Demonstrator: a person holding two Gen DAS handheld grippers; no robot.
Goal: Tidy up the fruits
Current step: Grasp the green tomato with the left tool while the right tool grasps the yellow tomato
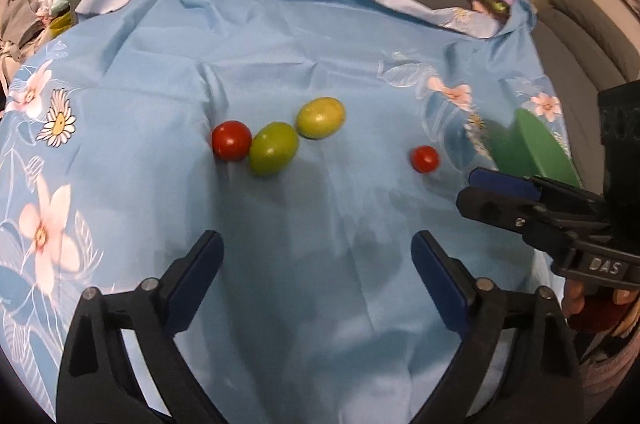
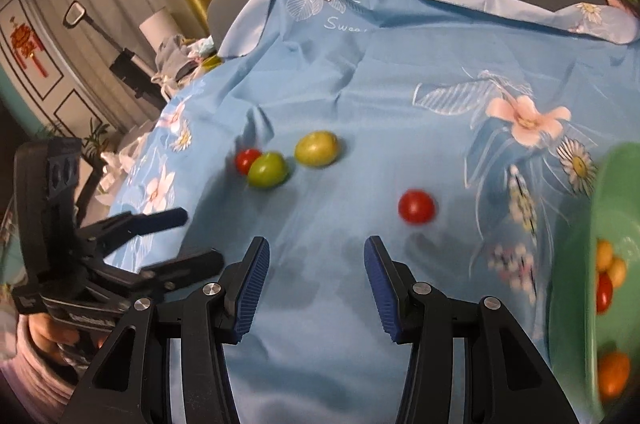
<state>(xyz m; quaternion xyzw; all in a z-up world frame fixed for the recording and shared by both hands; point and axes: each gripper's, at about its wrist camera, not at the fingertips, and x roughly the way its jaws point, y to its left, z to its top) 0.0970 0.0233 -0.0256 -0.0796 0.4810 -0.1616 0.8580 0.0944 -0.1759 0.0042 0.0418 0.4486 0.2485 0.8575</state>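
On the flowered cloth (image 1: 280,36) three fruits lie in a row: a tomato (image 1: 231,140) touches an oval fruit (image 1: 274,149) on its right, and a second oval fruit (image 1: 320,117) sits just behind and right of that one. A smaller tomato (image 1: 424,159) lies well apart to their right. Farther right stands a bowl (image 2: 576,304) holding several small fruits (image 2: 608,264).

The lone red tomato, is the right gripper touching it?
Apart. The right wrist view shows blue cloth between the right gripper and the lone red tomato.
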